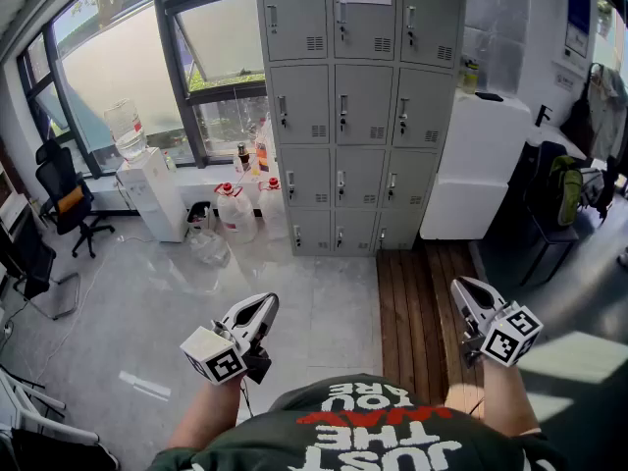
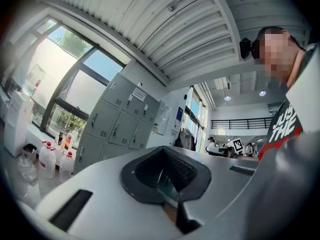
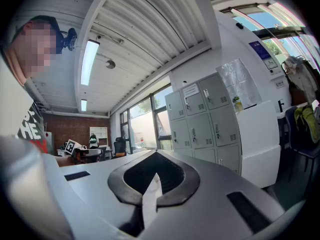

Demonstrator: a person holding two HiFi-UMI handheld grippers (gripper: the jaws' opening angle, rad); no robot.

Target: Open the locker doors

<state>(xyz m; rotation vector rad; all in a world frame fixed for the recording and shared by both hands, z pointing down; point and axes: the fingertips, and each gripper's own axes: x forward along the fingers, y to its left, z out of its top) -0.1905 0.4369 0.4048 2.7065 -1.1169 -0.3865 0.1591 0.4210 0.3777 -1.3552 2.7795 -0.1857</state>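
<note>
A grey bank of lockers (image 1: 363, 106) stands against the far wall, three columns wide, with every door shut. It also shows in the left gripper view, lockers (image 2: 120, 124), and in the right gripper view, lockers (image 3: 202, 119). My left gripper (image 1: 265, 304) is held low in front of me, well short of the lockers, with its jaws together and nothing in them. My right gripper (image 1: 463, 288) hangs at the same height on the right, jaws also together and empty. The left gripper (image 2: 165, 159) and right gripper (image 3: 156, 171) both point towards the lockers.
A water dispenser (image 1: 147, 180) and several water jugs (image 1: 235, 209) stand left of the lockers under the window. A white cabinet (image 1: 481, 170) adjoins the lockers' right side. An office chair (image 1: 64, 199) is at far left, a chair with a green bag (image 1: 564, 189) at right.
</note>
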